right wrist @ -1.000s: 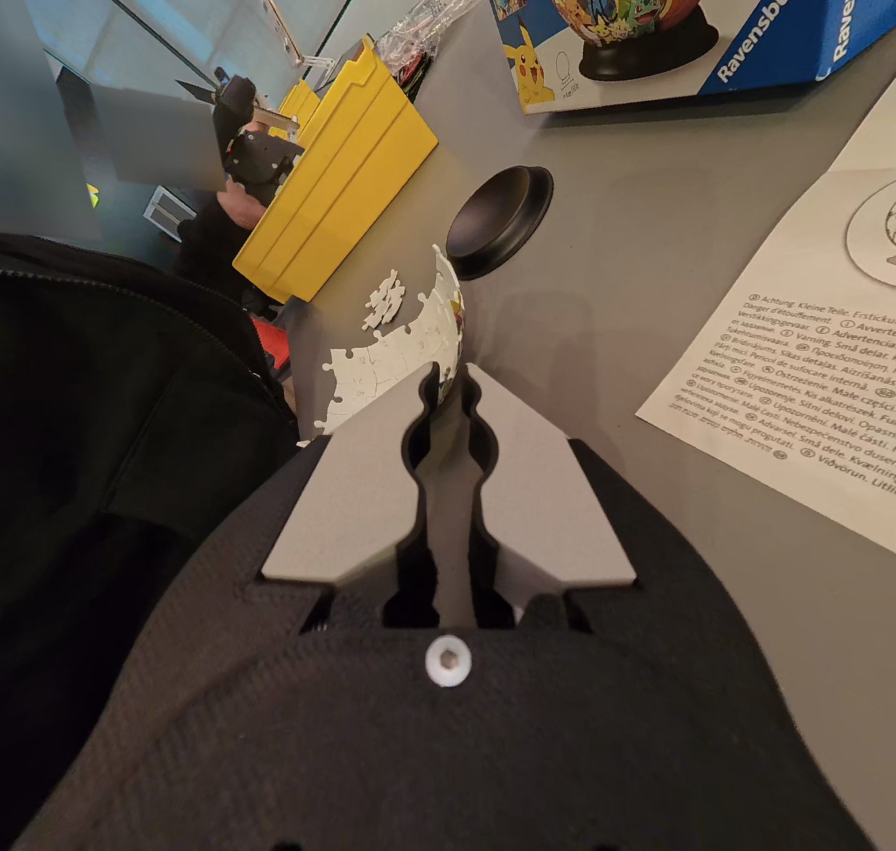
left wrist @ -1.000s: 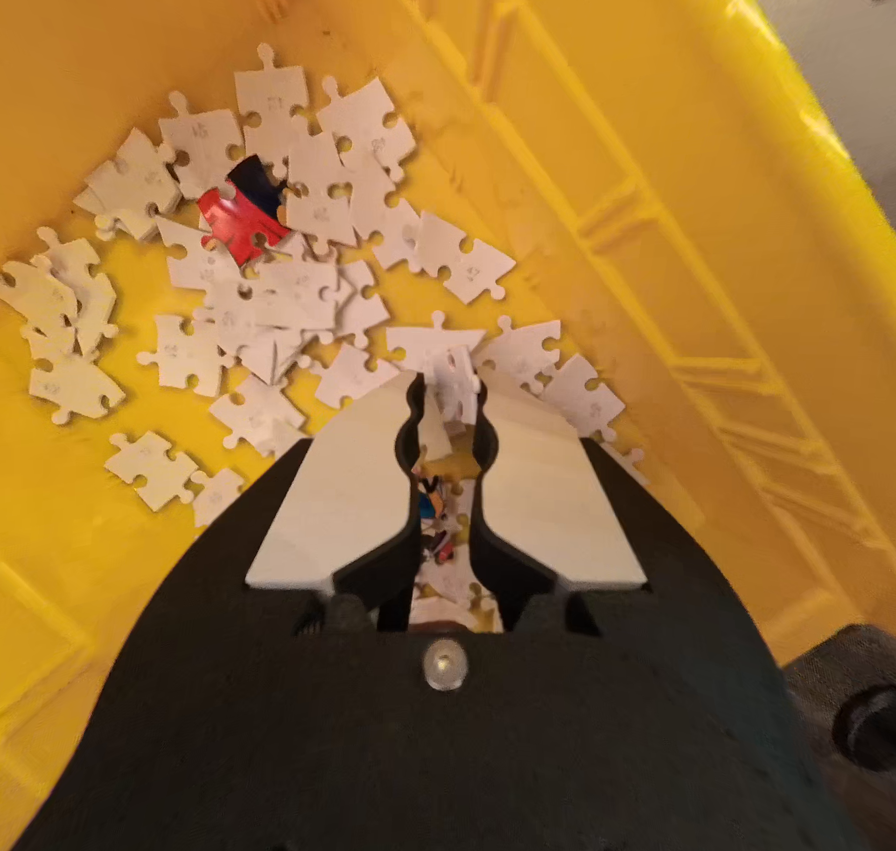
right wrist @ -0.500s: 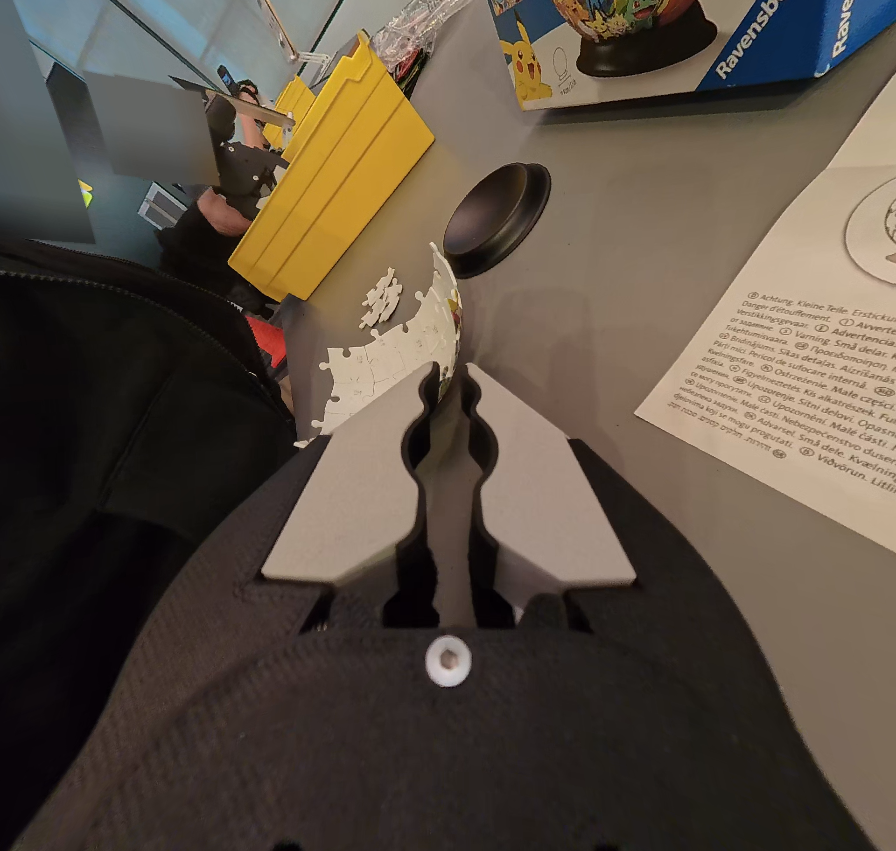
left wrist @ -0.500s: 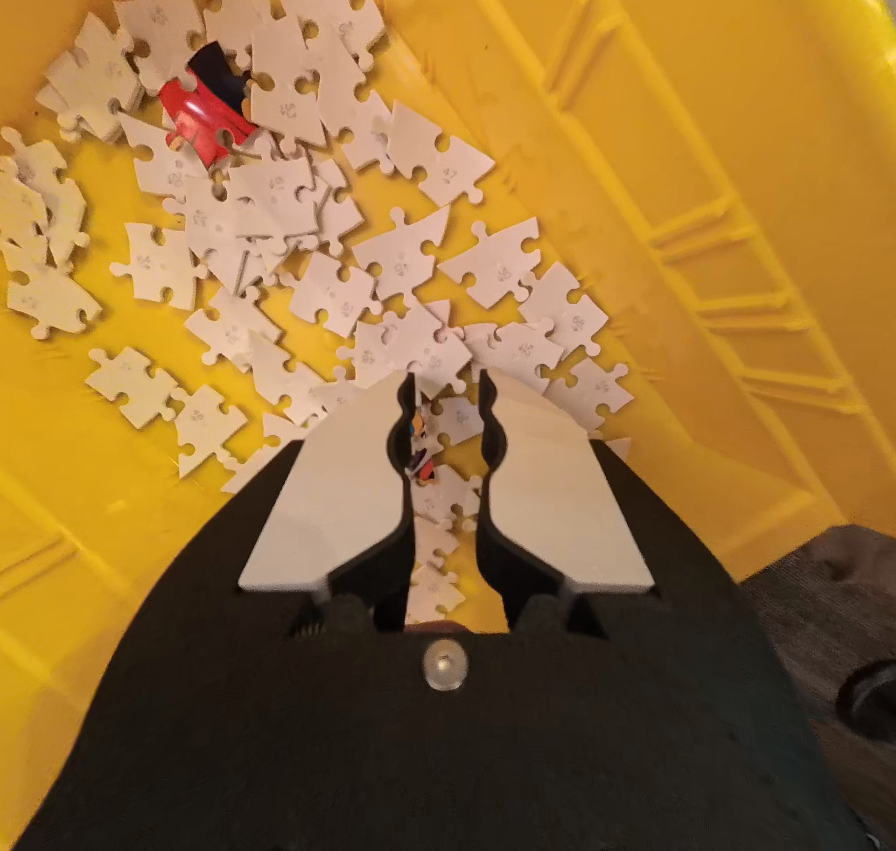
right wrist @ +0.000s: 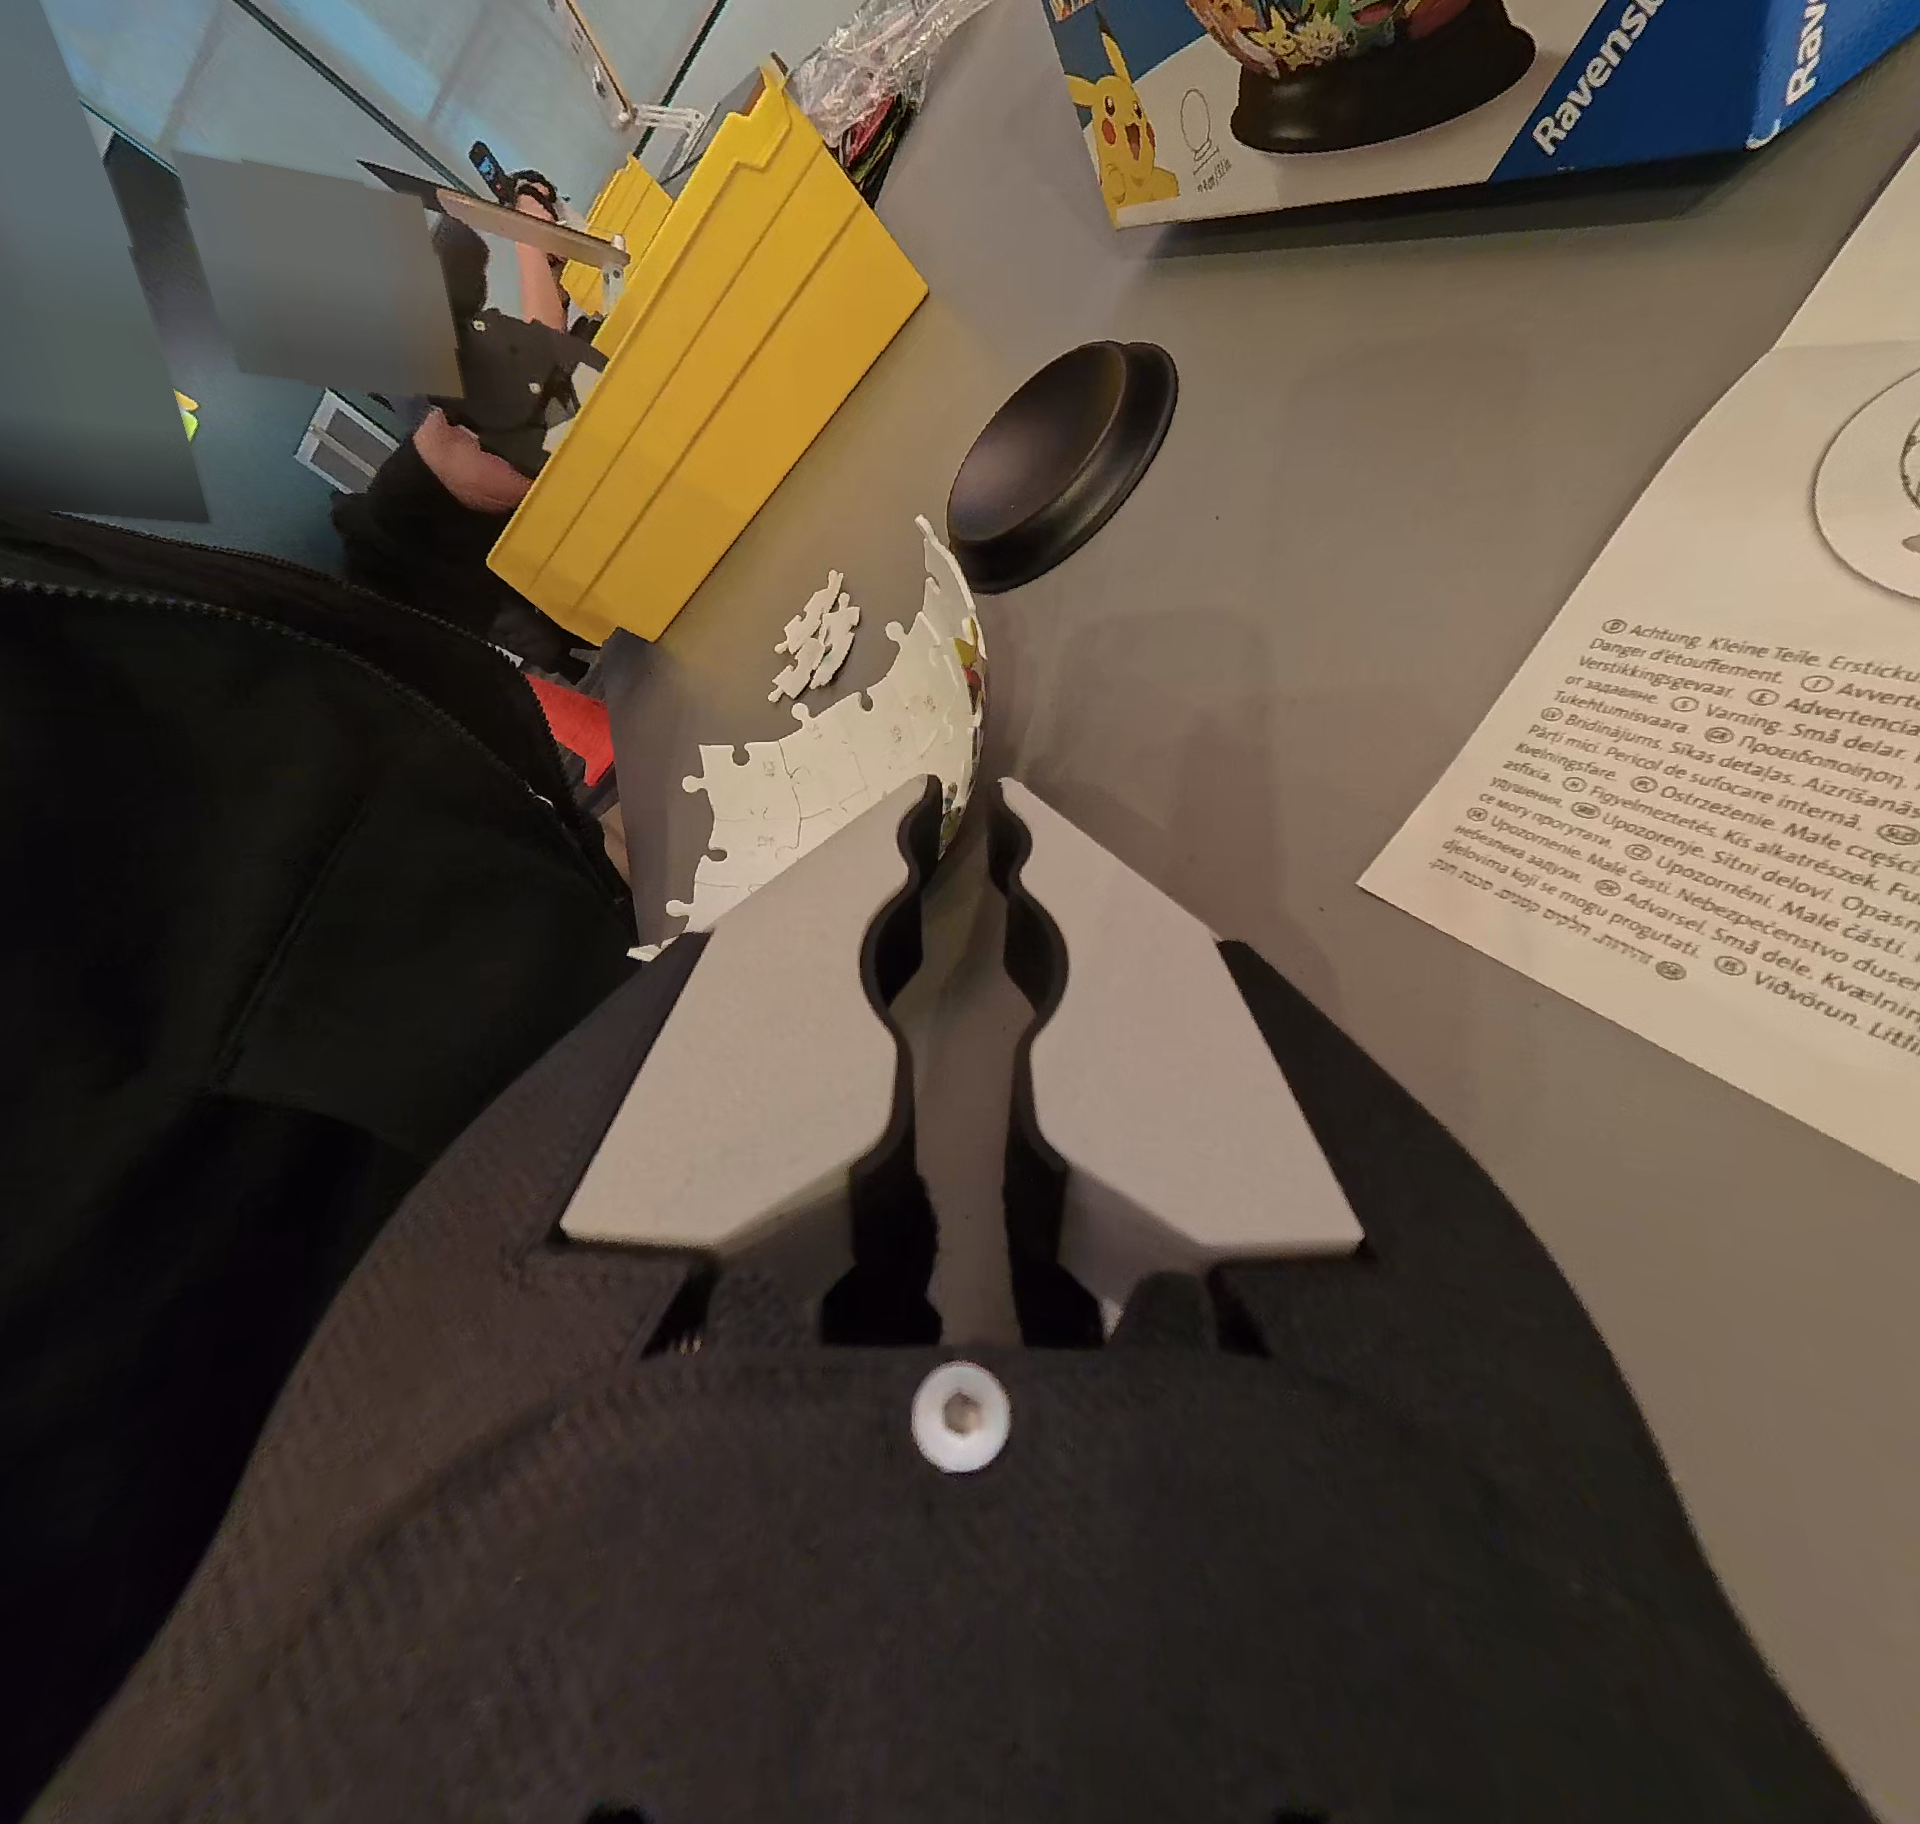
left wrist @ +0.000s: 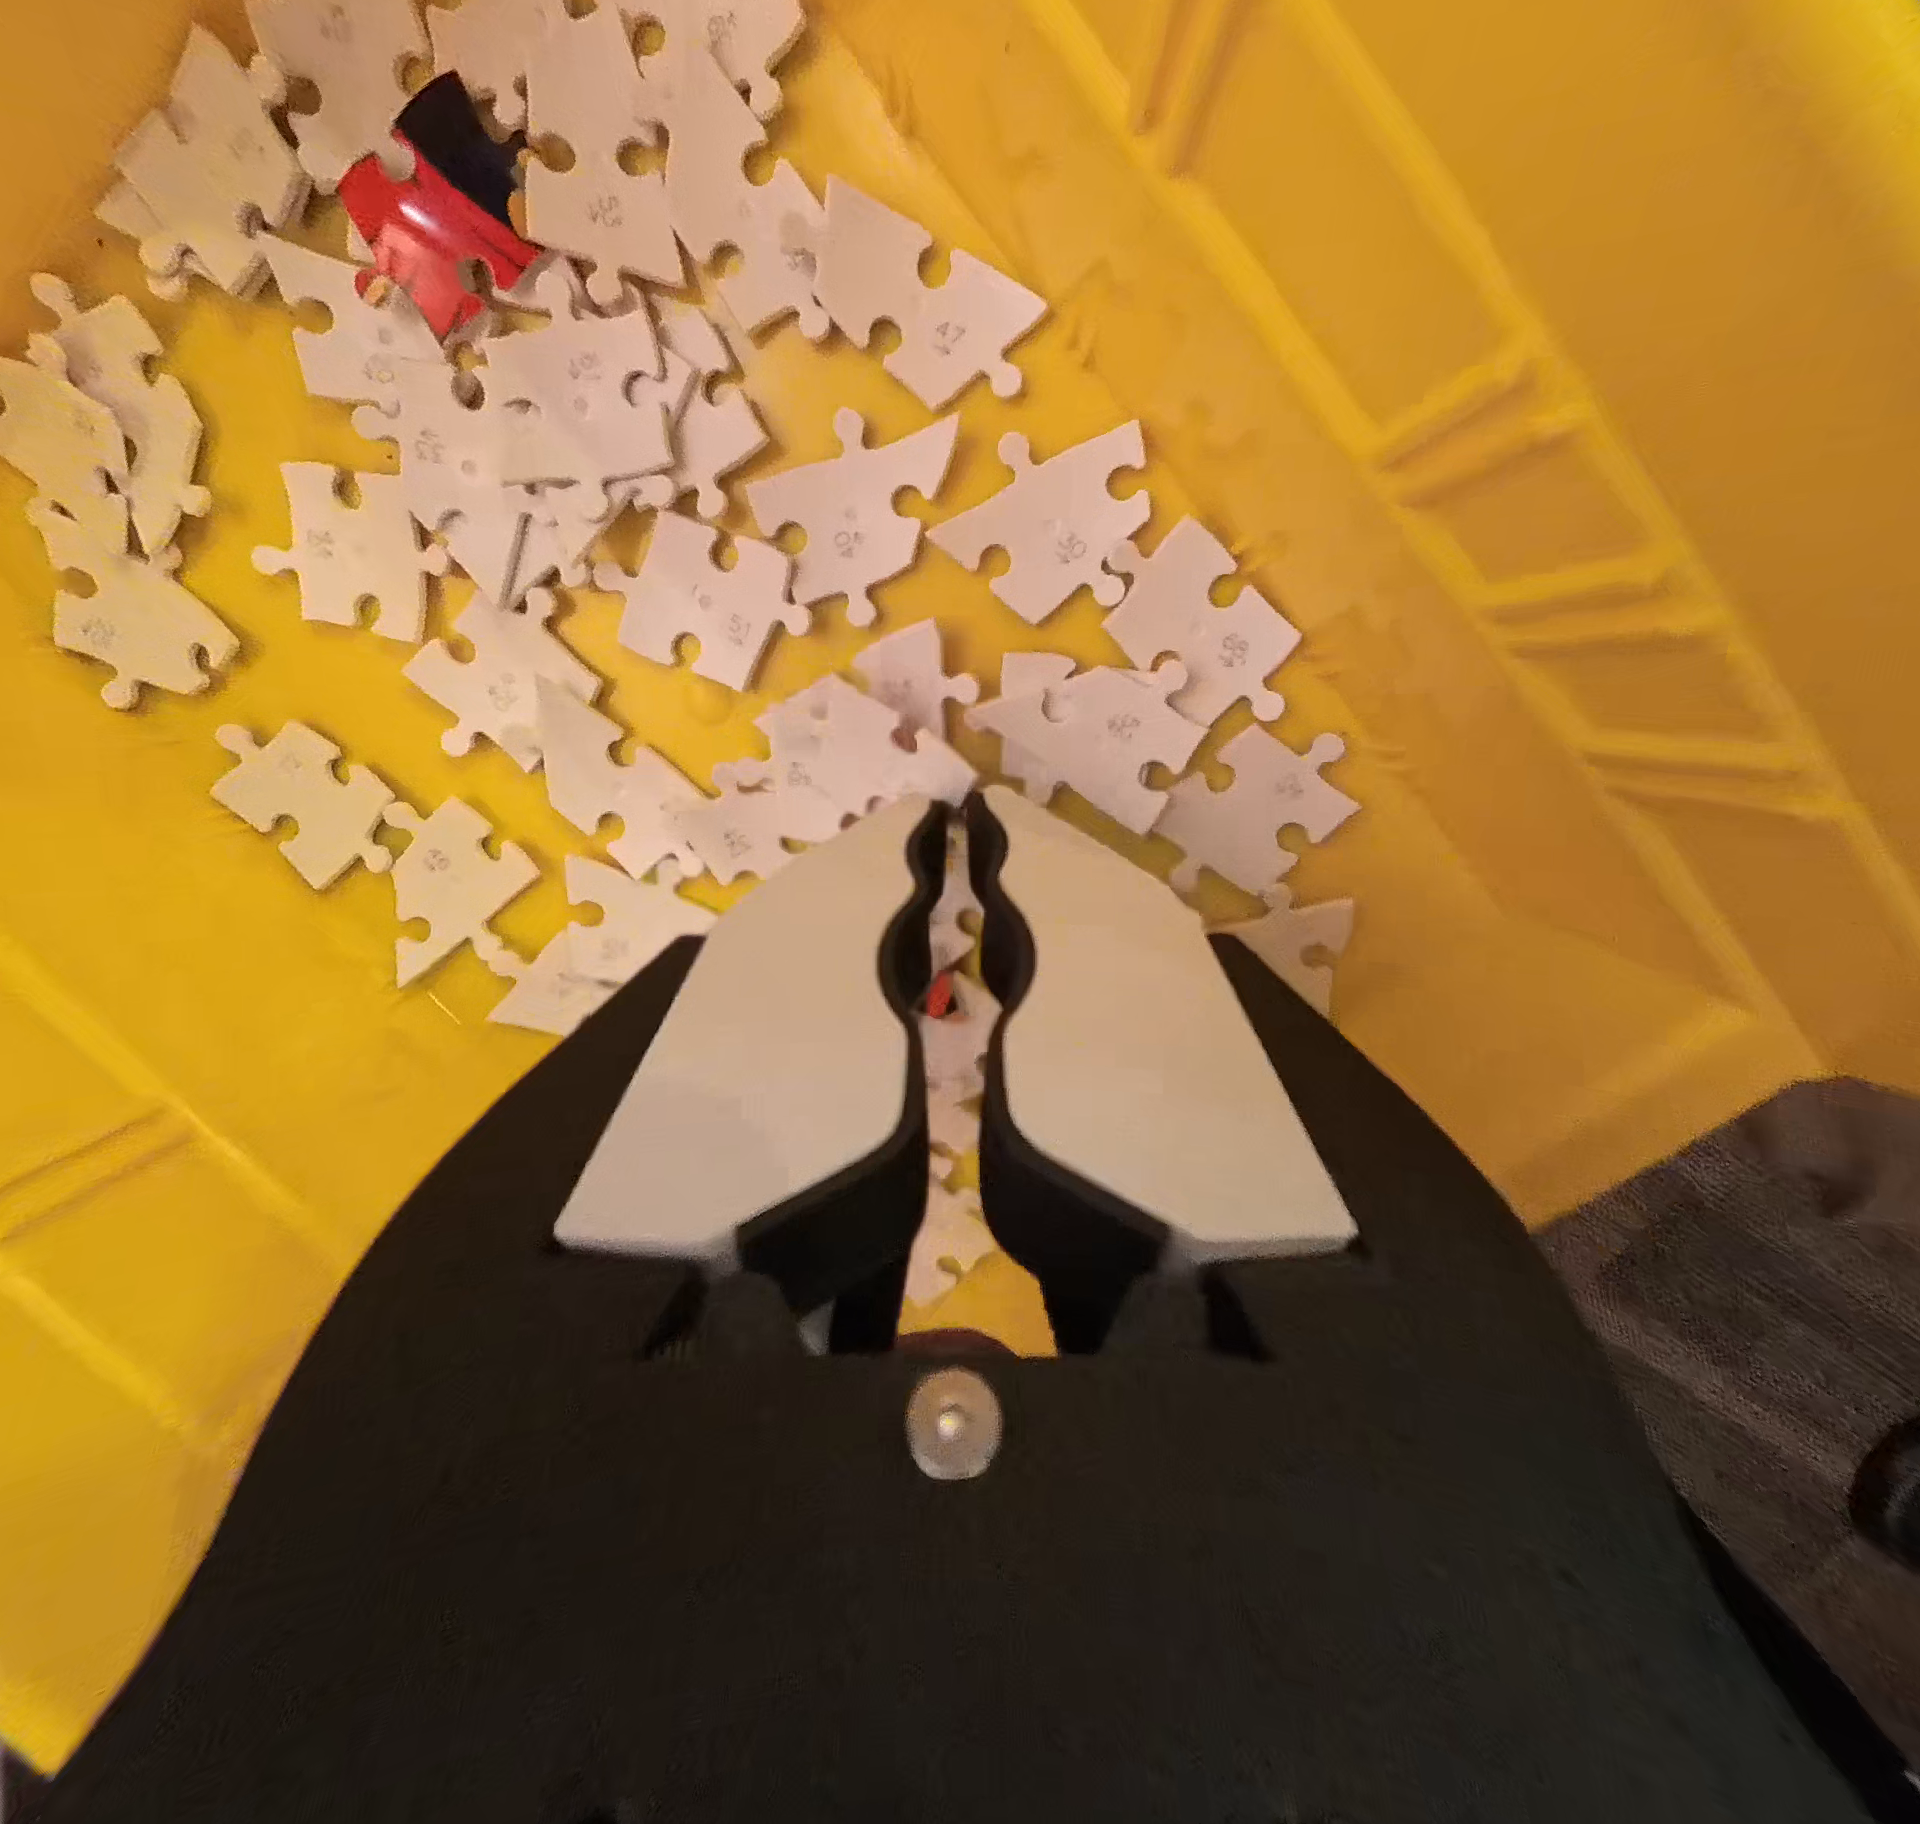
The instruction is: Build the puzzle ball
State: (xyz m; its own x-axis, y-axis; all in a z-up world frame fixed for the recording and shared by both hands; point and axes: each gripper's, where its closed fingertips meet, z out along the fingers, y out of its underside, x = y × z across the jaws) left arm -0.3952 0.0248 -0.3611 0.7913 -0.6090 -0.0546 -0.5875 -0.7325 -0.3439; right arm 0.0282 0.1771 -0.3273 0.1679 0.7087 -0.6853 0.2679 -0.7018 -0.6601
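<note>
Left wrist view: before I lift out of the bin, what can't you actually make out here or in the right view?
- Left tool: nearly shut over the white puzzle pieces; its own fingers hide whether one is pinched.
- Piece under the left tool: only a red sliver shows through the gap.
- Partly built puzzle ball, right wrist view: lower part hidden by the right tool; contact unclear.
- Yellow bin interior: not visible from the right view.
</note>
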